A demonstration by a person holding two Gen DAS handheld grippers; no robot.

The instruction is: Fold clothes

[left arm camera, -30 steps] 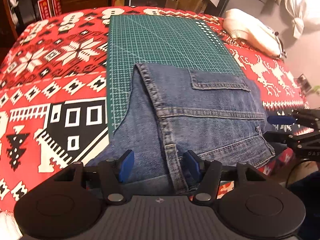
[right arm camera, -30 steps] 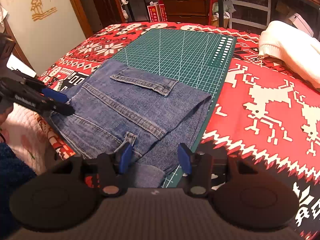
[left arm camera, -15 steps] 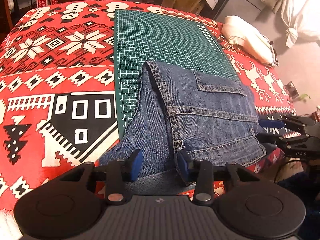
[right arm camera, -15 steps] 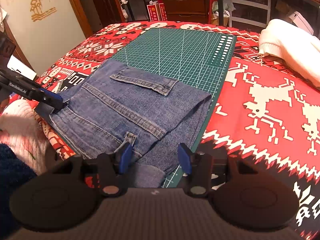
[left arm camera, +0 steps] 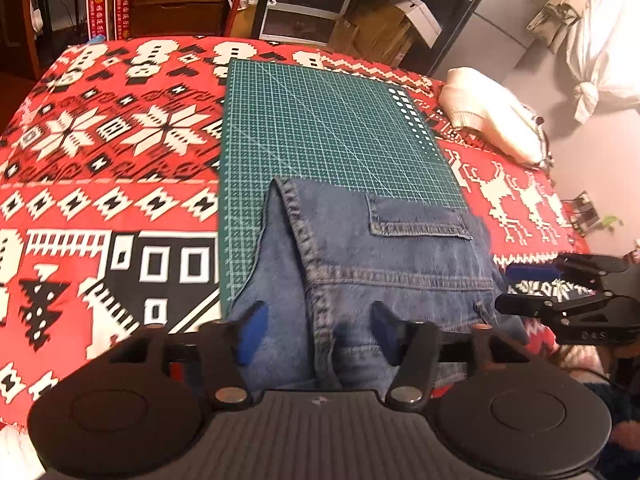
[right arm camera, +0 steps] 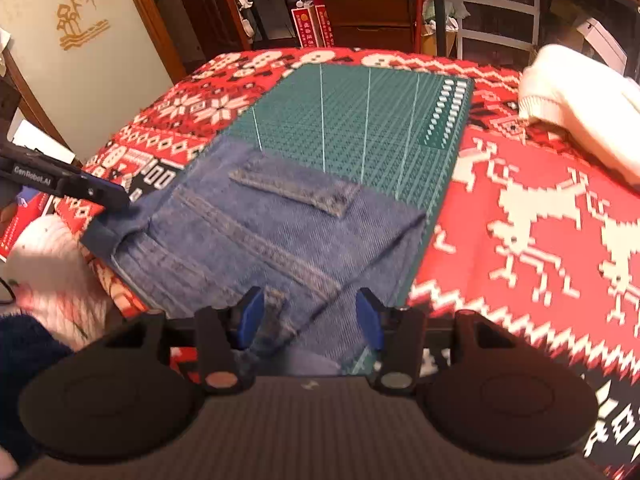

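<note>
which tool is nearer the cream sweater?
Right. The right tool sits over the jeans' near edge on the cream sweater's side; the left tool is at the jeans' far-side edge.

Left tool [left arm camera: 316, 330] gapes over folded jeans [left arm camera: 384, 264] on green mat [left arm camera: 320, 128].

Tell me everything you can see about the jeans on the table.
The jeans are mid-blue denim, folded into a compact flat bundle with a back pocket facing up and thick stitched seams across the top. The far part lies on the green cutting mat, the near part on the red patterned cloth at the table's near edge. The left tool and right tool both stand open over the near edge, gripping nothing.
</note>
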